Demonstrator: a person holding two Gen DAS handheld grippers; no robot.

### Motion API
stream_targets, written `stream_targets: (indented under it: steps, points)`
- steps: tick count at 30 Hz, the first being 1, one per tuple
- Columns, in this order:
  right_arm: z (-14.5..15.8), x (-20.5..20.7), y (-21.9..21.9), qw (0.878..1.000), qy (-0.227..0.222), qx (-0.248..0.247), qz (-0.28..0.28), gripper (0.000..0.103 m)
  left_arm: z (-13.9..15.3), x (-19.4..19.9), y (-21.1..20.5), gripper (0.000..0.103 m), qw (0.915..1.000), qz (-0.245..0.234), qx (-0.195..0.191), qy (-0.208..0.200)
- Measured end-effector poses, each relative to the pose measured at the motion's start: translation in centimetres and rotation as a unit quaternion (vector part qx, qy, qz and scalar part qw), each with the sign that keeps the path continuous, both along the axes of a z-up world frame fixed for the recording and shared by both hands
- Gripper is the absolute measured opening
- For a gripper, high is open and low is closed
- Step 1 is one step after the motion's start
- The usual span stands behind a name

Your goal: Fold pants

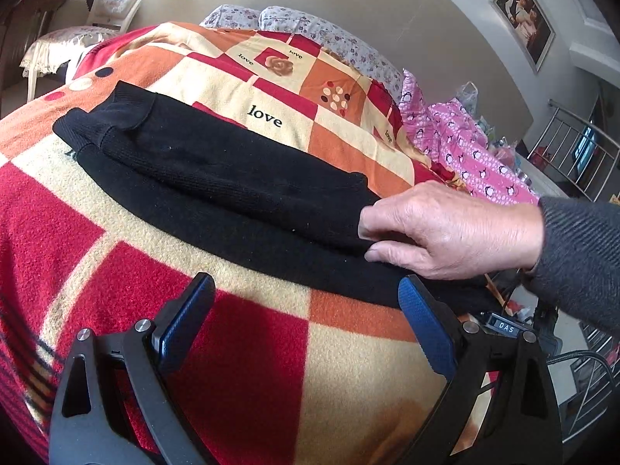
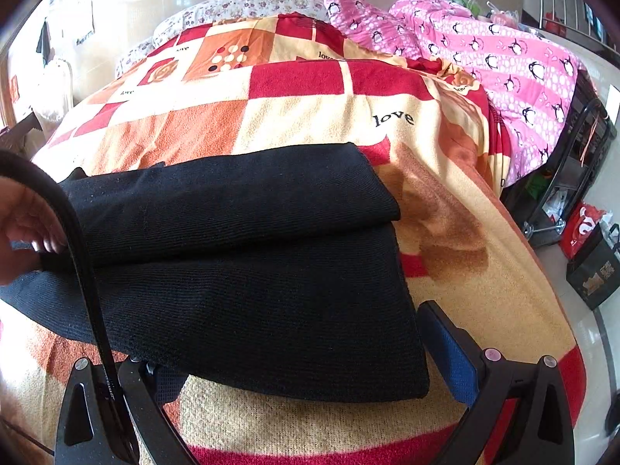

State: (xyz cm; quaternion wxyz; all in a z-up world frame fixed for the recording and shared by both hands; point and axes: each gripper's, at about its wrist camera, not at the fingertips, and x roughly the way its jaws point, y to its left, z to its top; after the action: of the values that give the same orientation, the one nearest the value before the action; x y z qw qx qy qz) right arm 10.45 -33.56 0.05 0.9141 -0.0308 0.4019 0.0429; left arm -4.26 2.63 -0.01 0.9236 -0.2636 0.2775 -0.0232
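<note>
Pants: black knit pants [image 1: 217,170] lie on the checked blanket [image 1: 240,348], one leg laid over the other
Hand: a bare hand [image 1: 445,228] pinches the upper layer; likely straightening it
Left gripper [image 1: 306,321]: fingers apart, empty, near the pants' edge
Right gripper [image 2: 298,364]: fingers apart astride the pants' corner, not clamped
Next: probably needs a grip at one end; fold across

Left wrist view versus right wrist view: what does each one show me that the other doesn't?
Only the left wrist view shows the pants' cuff ends, a bare hand pressing on the black pants, and the chair. Only the right wrist view shows the pants' squared near end and the bags on the floor. Both show the pants, the checked blanket and the pink penguin bedding.
</note>
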Motion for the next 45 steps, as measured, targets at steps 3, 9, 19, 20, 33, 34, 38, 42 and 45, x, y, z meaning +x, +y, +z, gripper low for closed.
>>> stream_targets:
  steps: [3,9,19,20,33,34,38,42,45]
  points:
    - [0.0,0.0,0.1,1.000,0.000,0.000,0.000,0.103,-0.1,0.3,-0.2,0.096,1.0000,-0.006,0.003,0.005]
    - [0.0,-0.2,0.2,1.000,-0.003,0.000,0.000,0.103,-0.2,0.4,0.1,0.096,0.9999,0.004,-0.003,0.014]
    - [-0.1,-0.1,-0.1,1.000,-0.001,0.000,0.000,0.103,-0.3,0.5,0.2,0.096,0.9996,0.004,-0.005,0.028]
    - [-0.1,-0.1,-0.1,1.000,-0.001,0.000,0.000,0.103,-0.2,0.3,0.6,0.096,0.9995,0.007,-0.014,0.029]
    - [-0.1,-0.1,-0.1,1.000,0.001,0.000,0.000,0.103,2.0,0.2,16.0,0.096,0.9822,0.129,-0.099,0.094]
    - [-0.1,-0.1,-0.1,1.000,0.001,0.000,0.000,0.103,1.3,0.8,17.2,0.096,0.9763,0.137,-0.124,0.113]
    - [-0.1,-0.1,-0.1,1.000,-0.001,0.000,0.001,0.103,0.8,2.0,19.1,0.096,0.9653,0.155,-0.180,0.109]
    - [-0.2,-0.2,0.0,1.000,-0.002,0.000,0.001,0.103,0.0,3.8,19.5,0.096,0.9608,0.127,-0.222,0.107]
    - [-0.2,-0.2,0.0,1.000,-0.002,0.000,0.001,0.103,0.2,4.5,19.2,0.096,0.9645,0.119,-0.217,0.092]
